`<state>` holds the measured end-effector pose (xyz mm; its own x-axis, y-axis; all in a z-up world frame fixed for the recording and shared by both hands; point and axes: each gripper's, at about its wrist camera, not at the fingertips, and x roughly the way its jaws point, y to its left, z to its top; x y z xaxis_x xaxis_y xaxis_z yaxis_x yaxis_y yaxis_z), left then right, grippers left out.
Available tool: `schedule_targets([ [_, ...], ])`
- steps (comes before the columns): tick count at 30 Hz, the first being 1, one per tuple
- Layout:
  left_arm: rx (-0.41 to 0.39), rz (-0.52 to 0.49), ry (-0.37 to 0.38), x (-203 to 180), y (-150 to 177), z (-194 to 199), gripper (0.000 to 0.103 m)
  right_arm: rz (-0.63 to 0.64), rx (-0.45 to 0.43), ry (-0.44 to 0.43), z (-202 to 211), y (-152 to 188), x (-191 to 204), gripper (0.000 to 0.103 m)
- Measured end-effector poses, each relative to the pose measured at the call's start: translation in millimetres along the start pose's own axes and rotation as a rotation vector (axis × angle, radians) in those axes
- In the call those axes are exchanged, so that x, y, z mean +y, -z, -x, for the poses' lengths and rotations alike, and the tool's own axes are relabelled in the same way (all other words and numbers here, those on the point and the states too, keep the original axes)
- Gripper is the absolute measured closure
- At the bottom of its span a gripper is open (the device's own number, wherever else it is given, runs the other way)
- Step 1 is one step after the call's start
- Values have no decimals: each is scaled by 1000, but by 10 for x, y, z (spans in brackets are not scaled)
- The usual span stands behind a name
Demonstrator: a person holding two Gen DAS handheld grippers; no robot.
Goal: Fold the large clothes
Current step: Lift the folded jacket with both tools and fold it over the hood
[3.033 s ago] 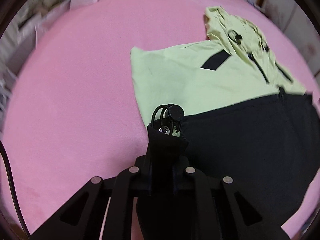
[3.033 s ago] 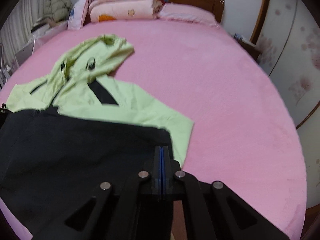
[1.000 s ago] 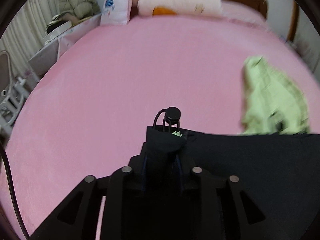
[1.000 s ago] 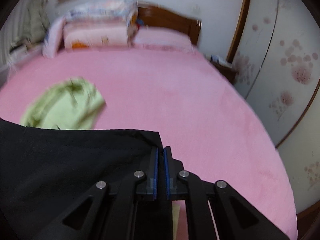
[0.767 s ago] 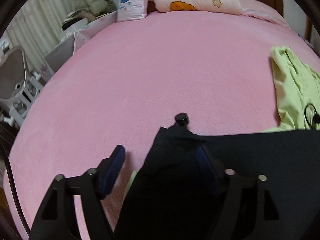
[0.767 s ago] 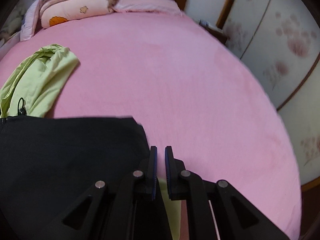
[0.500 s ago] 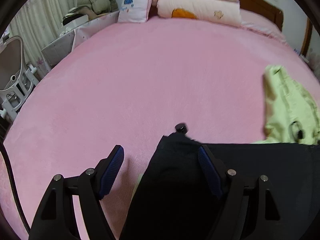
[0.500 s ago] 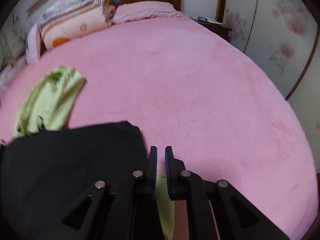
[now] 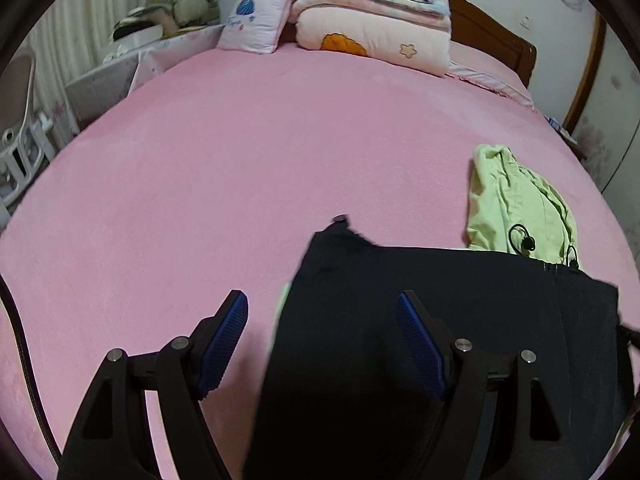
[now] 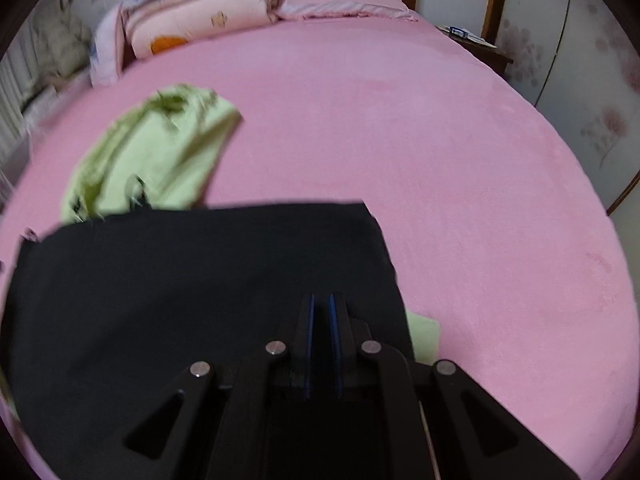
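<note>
The black hem of the jacket [image 9: 460,320] has been carried up over its green body since the earlier frames, leaving only the hood [image 9: 516,208] bare on the bed [image 9: 240,160]. The left claw [image 9: 322,340] has let go and stands spread, the black corner lying loose between its pads. The right claw [image 10: 321,340] is pressed together over the right corner, pinching nothing I can see; the fold's long axis runs left to right, just ahead of both claws.
</note>
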<state>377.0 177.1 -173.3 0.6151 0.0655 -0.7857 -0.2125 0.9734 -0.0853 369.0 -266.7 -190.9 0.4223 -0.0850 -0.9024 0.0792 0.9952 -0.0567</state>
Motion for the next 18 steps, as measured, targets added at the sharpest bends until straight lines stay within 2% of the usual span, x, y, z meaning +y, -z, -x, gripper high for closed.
schedule_targets([
  [2,12,25,3,144,18,-27,28,20,50,80,-140,108,-91,96],
  [6,30,11,-16,218,91,-113,28,-4,60,199,-231,292,-343,94],
  [9,66,-41,-36,126,163,-250,28,-31,51,194,-195,395,-462,93],
  [13,130,-80,-86,16,269,-520,28,0,46,232,-156,428,-402,92],
  [18,120,-111,-145,-73,253,-506,27,-41,31,227,-41,422,-400,92],
])
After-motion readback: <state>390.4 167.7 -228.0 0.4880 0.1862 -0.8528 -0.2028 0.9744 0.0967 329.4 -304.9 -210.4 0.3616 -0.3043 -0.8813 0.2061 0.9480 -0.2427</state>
